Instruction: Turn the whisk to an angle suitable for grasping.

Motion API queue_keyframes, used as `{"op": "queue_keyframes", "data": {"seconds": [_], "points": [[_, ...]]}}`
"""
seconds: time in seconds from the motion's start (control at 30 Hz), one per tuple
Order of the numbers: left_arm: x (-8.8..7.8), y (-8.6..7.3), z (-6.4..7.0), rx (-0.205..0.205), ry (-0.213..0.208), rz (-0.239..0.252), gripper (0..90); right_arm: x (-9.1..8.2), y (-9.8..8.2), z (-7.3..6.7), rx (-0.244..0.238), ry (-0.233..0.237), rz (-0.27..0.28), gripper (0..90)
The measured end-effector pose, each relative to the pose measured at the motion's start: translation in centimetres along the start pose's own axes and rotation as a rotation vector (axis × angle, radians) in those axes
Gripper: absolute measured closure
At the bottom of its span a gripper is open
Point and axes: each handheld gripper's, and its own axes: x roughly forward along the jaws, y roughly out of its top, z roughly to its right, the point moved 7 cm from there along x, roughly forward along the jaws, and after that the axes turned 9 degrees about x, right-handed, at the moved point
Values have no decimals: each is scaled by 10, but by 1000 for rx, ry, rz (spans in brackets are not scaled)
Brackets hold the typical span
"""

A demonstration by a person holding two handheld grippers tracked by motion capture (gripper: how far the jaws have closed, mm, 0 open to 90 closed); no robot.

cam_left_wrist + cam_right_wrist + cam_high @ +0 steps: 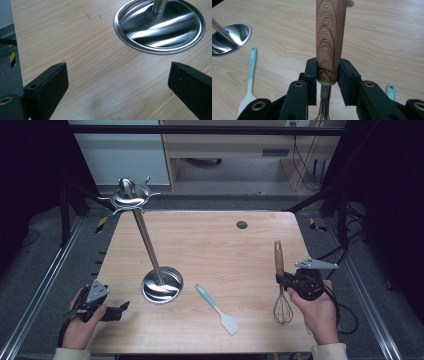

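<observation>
A whisk (pixel 278 259) with a wooden handle (pixel 329 42) and a wire head (pixel 283 310) is at the table's right side. My right gripper (pixel 285 281) is shut on the lower end of that handle, just above the wires (pixel 323 110). The handle points away from me and the wire head toward me. My left gripper (pixel 114 312) is at the front left corner, with its jaws wide apart over bare wood (pixel 117 82) and nothing between them. Ahead of it stands the metal utensil stand's round base (pixel 160 25).
The utensil stand (pixel 150 250) rises from its base (pixel 162 286) to a hooked top (pixel 127 196) at the back left. A teal-handled white spatula (pixel 216 309) lies between the grippers. A small teal handle end (pixel 390 90) lies by the right gripper. A dark hole (pixel 242 224) sits at the far edge.
</observation>
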Motion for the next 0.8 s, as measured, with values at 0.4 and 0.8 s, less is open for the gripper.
{"op": "queue_keyframes", "data": {"seconds": [0.4, 0.8], "points": [[0, 0, 0, 0, -1, 0, 26, -14, -2, -1, 9, 21, 69, 709], [0, 1, -1, 4, -1, 10, 26, -15, 16, -25, -21, 75, 112, 708]]}}
